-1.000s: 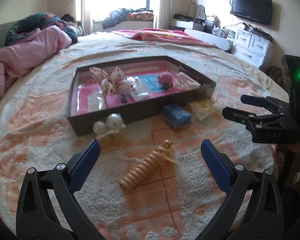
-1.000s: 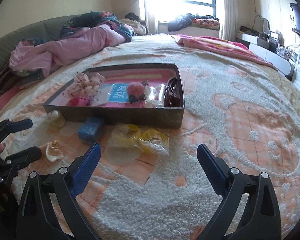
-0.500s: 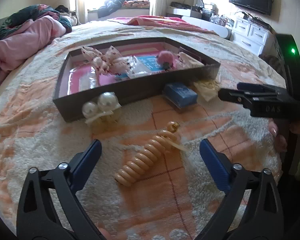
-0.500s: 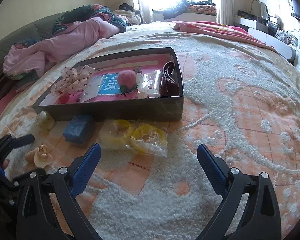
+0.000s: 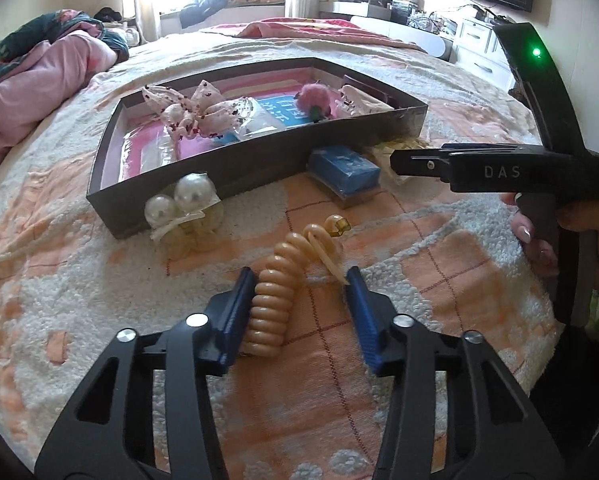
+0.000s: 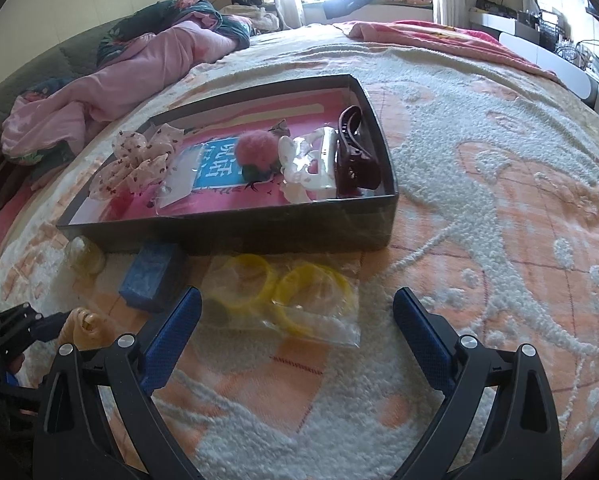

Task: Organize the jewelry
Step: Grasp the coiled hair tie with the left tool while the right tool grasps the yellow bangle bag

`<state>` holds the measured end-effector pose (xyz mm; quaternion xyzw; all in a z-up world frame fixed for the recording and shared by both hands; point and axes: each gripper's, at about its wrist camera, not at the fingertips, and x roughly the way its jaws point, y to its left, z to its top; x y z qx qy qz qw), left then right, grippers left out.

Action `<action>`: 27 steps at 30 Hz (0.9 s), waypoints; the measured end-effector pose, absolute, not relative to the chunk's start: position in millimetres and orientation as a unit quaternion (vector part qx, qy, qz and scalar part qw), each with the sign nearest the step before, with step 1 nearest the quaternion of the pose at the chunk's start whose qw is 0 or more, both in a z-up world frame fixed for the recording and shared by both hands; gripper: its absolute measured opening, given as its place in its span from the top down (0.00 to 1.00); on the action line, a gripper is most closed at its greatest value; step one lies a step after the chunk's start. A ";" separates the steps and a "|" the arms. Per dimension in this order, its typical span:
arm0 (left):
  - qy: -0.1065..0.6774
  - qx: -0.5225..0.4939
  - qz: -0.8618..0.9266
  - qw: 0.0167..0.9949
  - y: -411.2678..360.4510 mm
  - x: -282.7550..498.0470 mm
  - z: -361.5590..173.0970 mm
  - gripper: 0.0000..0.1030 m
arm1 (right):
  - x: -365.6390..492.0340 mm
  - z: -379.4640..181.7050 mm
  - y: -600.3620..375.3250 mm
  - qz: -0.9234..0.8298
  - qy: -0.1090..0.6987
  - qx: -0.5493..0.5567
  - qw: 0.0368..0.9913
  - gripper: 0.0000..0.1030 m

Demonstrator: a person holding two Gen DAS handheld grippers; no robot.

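1. 1 dark tray (image 5: 235, 168) sits on a fuzzy blanket (image 5: 79, 280), with hair accessories inside: 1 spotted bow (image 5: 187, 112), 1 pink pompom (image 5: 313, 96), 1 dark claw clip (image 6: 353, 152).
2. in front of the tray lie 1 beige coil tie (image 5: 275, 296), 2 pearl balls (image 5: 181, 198), 1 blue box (image 5: 345, 166) and 1 bag with 2 yellow rings (image 6: 287, 292).
3. the left gripper (image 5: 301, 280) is closing around the coil tie; its left pad touches the coil, the right pad not yet.
4. a second ago those jaws stood wide apart.
5. the right gripper (image 6: 297, 312) is spread wide over the bag, holding nothing, and nearer the tray than a second ago.
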<state>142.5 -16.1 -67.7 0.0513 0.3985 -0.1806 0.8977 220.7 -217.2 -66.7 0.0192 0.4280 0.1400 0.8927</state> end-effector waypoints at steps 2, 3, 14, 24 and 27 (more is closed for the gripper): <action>0.399 0.048 -0.180 0.898 -15.4 142.6 -66.9 0.71 | 222.5 -67.1 -214.6 0.142 0.432 0.020 0.891 0.09; 0.399 0.047 -0.180 0.898 -15.6 142.6 -66.6 0.72 | 222.9 -67.6 -213.0 0.142 0.433 0.020 0.890 0.10; 0.398 0.021 -0.185 0.899 -10.1 142.7 -62.8 0.76 | 213.3 -61.8 -212.0 0.145 0.419 0.025 0.896 0.55; 0.389 0.014 -0.208 0.897 -19.0 136.1 -55.3 0.79 | 199.7 -50.0 -232.6 0.159 0.414 0.071 0.893 0.75; 0.387 0.013 -0.210 0.898 -20.7 134.8 -53.0 0.81 | 192.2 -45.7 -237.9 0.167 0.413 0.082 0.892 0.77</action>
